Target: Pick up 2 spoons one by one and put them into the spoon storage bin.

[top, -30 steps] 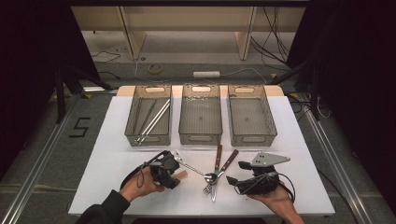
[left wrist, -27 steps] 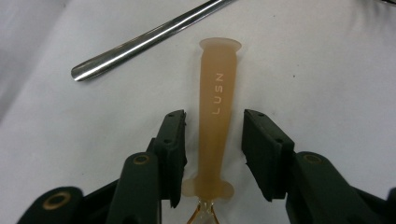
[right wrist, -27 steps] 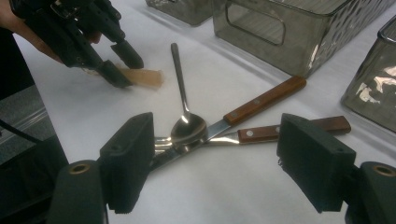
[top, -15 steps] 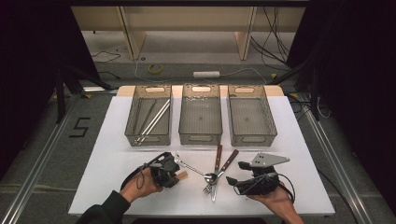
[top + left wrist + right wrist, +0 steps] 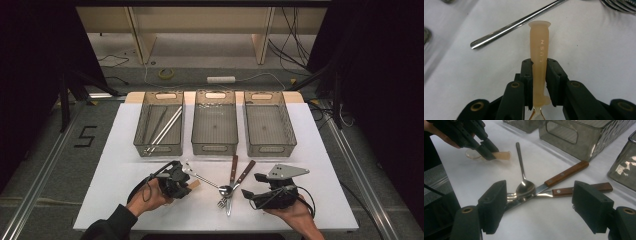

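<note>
Both pads of the left gripper (image 5: pixel 539 72) have just closed on the translucent plastic spoon's handle (image 5: pixel 539 50) near the table's front edge (a mid-handle pinch, probably for lifting it level). Right gripper (image 5: pixel 540 205) waits wide open over the crossed cutlery (image 5: pixel 227 192).

Plenty of bare surface (image 5: pixel 120 150) on the left and along the near edge. Crossed cutlery pile (image 5: pixel 229 187) sits between both tools, and three bins (image 5: pixel 215 125) wall off the far side.
</note>
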`<action>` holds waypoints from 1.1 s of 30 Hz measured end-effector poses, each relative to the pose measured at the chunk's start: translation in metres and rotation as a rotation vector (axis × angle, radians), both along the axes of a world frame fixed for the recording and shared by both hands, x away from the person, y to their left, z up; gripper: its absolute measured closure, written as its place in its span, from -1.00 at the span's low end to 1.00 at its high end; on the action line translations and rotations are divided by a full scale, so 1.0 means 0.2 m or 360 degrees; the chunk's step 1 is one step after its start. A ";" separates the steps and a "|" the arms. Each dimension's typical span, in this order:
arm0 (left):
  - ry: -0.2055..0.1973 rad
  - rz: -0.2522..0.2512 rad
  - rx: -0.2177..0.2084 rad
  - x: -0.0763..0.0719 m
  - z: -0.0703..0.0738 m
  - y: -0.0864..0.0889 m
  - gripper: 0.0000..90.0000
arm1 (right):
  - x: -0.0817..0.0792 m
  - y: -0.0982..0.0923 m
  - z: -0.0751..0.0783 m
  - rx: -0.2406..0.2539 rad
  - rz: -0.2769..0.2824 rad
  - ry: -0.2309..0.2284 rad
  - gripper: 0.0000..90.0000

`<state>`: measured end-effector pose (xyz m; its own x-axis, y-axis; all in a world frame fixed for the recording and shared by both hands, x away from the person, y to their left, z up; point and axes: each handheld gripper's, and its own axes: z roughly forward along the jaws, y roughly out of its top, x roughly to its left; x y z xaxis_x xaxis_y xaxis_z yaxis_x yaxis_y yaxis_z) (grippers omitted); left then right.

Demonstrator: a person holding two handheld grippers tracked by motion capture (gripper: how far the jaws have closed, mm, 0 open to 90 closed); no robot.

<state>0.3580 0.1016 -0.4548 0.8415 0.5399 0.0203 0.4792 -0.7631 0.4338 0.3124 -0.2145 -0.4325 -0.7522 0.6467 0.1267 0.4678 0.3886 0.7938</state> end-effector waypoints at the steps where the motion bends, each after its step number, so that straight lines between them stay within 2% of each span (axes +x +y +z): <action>1: -0.0002 0.0003 -0.0008 0.00 0.01 0.00 0.69 | 0.00 0.00 0.00 0.0000 0.0000 0.0001 -0.35; 6: -0.0012 0.0016 -0.0084 0.00 0.05 0.02 0.70 | 0.00 0.00 0.00 0.0001 0.0001 0.0001 -0.35; 12: -0.0056 0.0038 -0.0173 0.01 0.11 0.03 0.70 | 0.00 0.00 0.00 0.0010 -0.0006 0.0004 -0.35; 16: -0.0085 0.0080 -0.0267 0.02 0.16 0.05 0.70 | 0.00 0.00 0.00 0.0020 -0.0012 0.0003 -0.35; 21: -0.0108 0.0121 -0.0340 0.05 0.19 0.06 0.70 | 0.01 0.00 0.00 0.0026 -0.0014 0.0003 -0.35; 33: -0.0194 0.0182 -0.0424 0.18 0.28 0.03 0.70 | 0.01 -0.01 0.00 0.0048 -0.0029 0.0012 -0.35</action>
